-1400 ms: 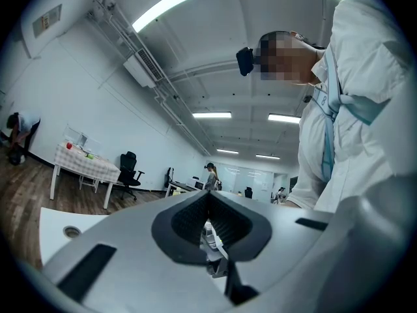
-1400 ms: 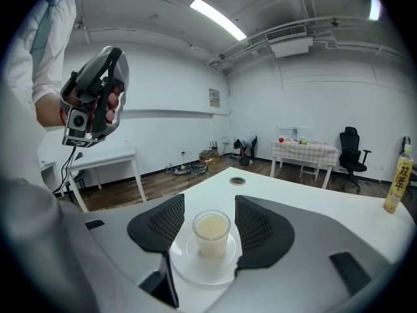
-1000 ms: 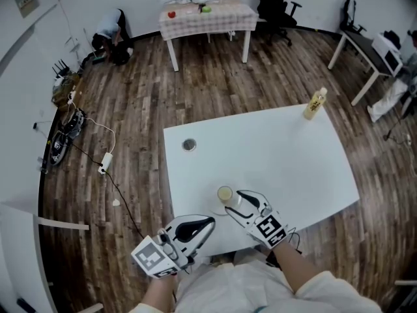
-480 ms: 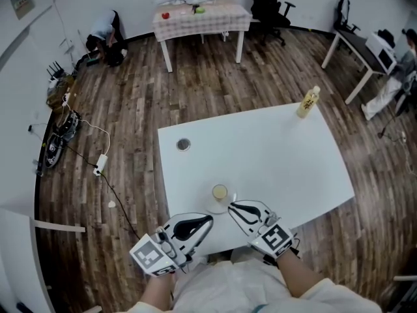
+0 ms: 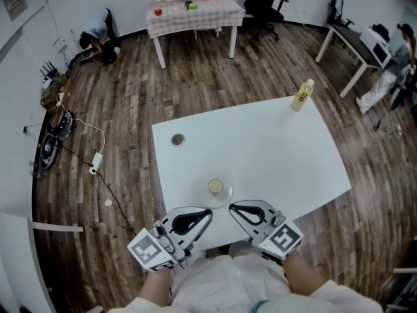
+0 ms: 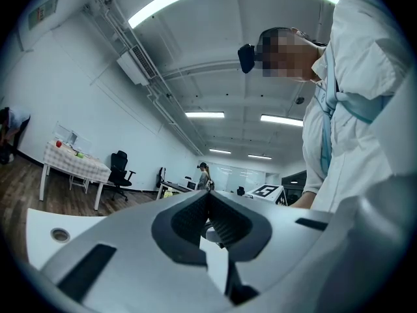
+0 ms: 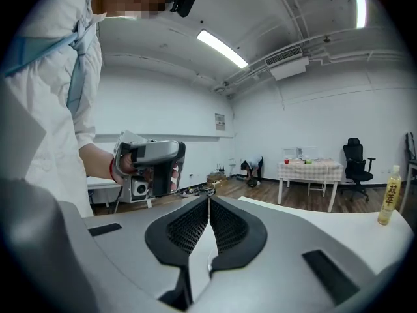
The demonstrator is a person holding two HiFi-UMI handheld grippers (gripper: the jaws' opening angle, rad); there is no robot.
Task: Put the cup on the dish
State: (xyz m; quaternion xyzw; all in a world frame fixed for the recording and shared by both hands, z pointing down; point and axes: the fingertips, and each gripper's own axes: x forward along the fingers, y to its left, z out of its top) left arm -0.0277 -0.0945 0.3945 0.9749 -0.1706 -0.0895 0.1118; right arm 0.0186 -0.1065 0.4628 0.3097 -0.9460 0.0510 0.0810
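Observation:
A small cup (image 5: 215, 187) with a yellowish inside stands upright on a pale dish (image 5: 225, 194) near the front of the white table (image 5: 273, 155). My right gripper (image 5: 231, 207) hovers just in front of the cup, apart from it. Its jaws have just been closing and are shut with nothing between them, and the right gripper view (image 7: 208, 201) shows the pads meeting. My left gripper (image 5: 209, 212) is over the table's front edge, to the left of the right one. It is shut and empty, with its pads pressed together in the left gripper view (image 6: 208, 194).
A yellow bottle (image 5: 301, 95) stands at the table's far right corner. A small round grey object (image 5: 177, 139) lies near the far left corner. Across the wooden floor are a checked-cloth table (image 5: 192, 12), office chairs, cables and a crouching person (image 5: 98, 28).
The right gripper let go of the cup, pulled back toward me and rose, and its jaws went from wide open to shut. The cup stays on the dish. The left gripper kept its place.

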